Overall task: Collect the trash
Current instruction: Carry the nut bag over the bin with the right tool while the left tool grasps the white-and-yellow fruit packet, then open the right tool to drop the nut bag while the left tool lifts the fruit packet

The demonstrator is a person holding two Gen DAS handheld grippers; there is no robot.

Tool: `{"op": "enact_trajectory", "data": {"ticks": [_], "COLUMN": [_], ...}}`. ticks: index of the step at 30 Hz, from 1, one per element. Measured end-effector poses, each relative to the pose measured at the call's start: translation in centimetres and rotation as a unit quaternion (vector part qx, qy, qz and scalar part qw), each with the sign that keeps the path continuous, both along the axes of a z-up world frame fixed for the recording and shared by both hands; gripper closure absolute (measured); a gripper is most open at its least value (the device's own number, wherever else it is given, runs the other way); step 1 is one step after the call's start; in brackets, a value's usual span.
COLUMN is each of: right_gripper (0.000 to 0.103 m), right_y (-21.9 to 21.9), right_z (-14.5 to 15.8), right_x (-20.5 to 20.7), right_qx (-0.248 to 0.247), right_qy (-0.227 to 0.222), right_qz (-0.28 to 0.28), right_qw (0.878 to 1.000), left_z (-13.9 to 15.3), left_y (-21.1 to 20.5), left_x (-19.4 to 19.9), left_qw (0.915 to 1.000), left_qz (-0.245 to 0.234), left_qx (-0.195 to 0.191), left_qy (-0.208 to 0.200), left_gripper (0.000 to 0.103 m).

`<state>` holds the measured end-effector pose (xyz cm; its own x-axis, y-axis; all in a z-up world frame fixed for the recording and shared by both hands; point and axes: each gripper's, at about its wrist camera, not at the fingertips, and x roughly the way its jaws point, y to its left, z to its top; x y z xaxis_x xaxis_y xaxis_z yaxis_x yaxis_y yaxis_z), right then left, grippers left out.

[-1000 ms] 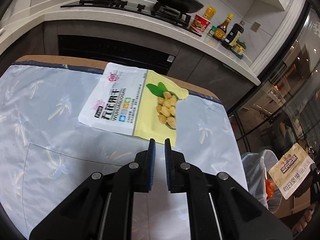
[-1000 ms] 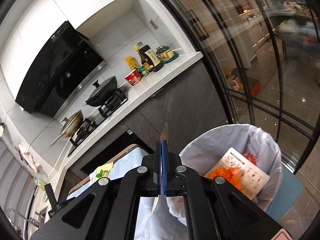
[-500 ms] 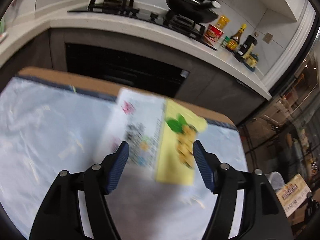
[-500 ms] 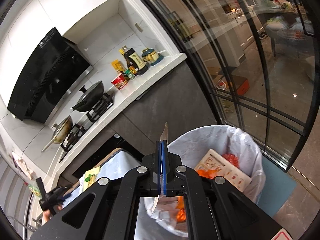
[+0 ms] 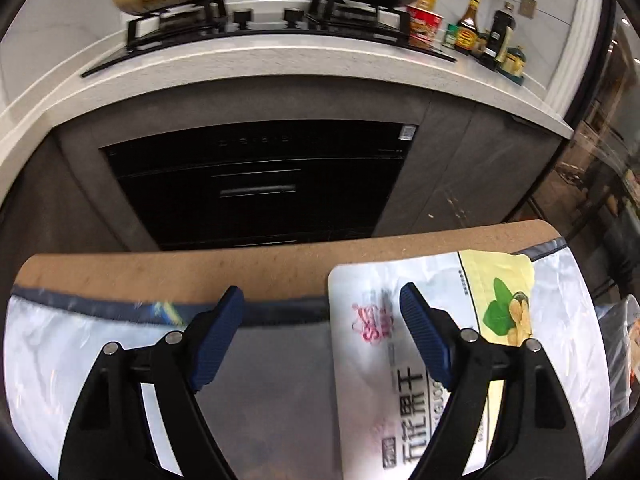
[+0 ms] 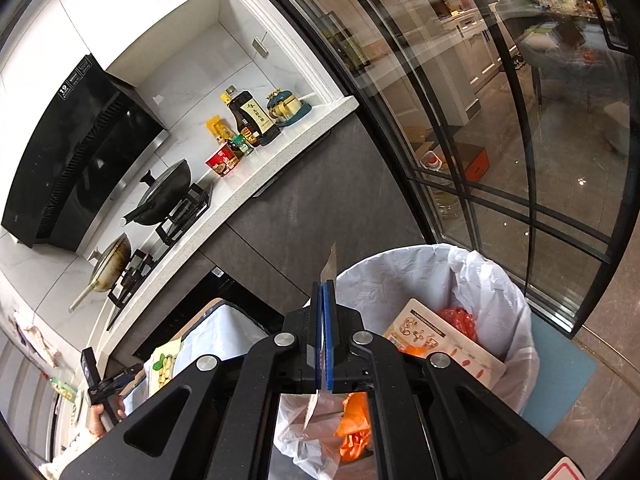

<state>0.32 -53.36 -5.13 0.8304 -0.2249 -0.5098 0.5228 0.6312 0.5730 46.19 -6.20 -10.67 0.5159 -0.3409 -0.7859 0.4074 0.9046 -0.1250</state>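
Lying right of the left gripper (image 5: 320, 312) — fingers spread, empty — the snack bag (image 5: 404, 364) runs lengthwise toward the camera; right gripper (image 6: 325, 284) pinches a wrapper (image 6: 329, 264) above the bin (image 6: 500, 292).

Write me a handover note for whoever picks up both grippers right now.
Left gripper: open, low over the table, empty; its right finger overlaps the white-and-yellow snack bag lying flat on the pale blue tablecloth.
Right gripper: shut on a thin flat wrapper, held edge-on beside the white-lined trash bin.
Done: bin already holds a cream carton and orange wrappers.
Left: release the wrapper into the bin, then grasp and bin the snack bag.
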Motion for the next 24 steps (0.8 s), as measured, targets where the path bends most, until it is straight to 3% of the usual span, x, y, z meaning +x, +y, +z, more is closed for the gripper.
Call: {"op": "enact_trajectory", "data": {"ticks": [5, 8, 11, 13, 17, 20, 24], "right_gripper": [0.101, 0.101, 0.101, 0.101, 0.101, 0.101, 0.101], "right_y": [0.3, 0.5, 0.6, 0.7, 0.9, 0.9, 0.9], "right_z": [-0.2, -0.5, -0.4, -0.4, -0.6, -0.7, -0.7], "right_x": [1.0, 1.3, 1.5, 1.5, 1.6, 1.5, 0.7], "right_qx": [-0.006, -0.007, -0.008, -0.008, -0.007, -0.004, -0.001], "right_qy": [0.006, 0.008, 0.009, 0.008, 0.009, 0.009, 0.007], "right_qz": [0.0, -0.001, 0.0, 0.002, 0.004, 0.005, 0.004], "right_qw": [1.0, 1.0, 1.0, 1.0, 1.0, 1.0, 1.0], "left_z": [-0.8, -1.2, -1.3, -1.3, -1.3, -1.1, -0.3], "left_y": [-0.7, -1.7, -2.6, -3.1, -4.1, -4.4, -4.9], "left_x": [1.4, 1.4, 1.0, 0.6, -0.6, -1.8, -4.7], "left_qw": [0.9991, 0.9974, 0.9953, 0.994, 0.9913, 0.9908, 0.9892], "left_qz": [-0.042, -0.071, -0.094, -0.107, -0.124, -0.128, -0.143], "left_qx": [0.0, 0.009, 0.022, 0.023, 0.038, 0.038, 0.023], "left_qy": [0.005, 0.01, -0.004, -0.007, -0.02, -0.022, -0.026], "left_gripper": [0.029, 0.042, 0.048, 0.054, 0.083, 0.098, 0.102]}}
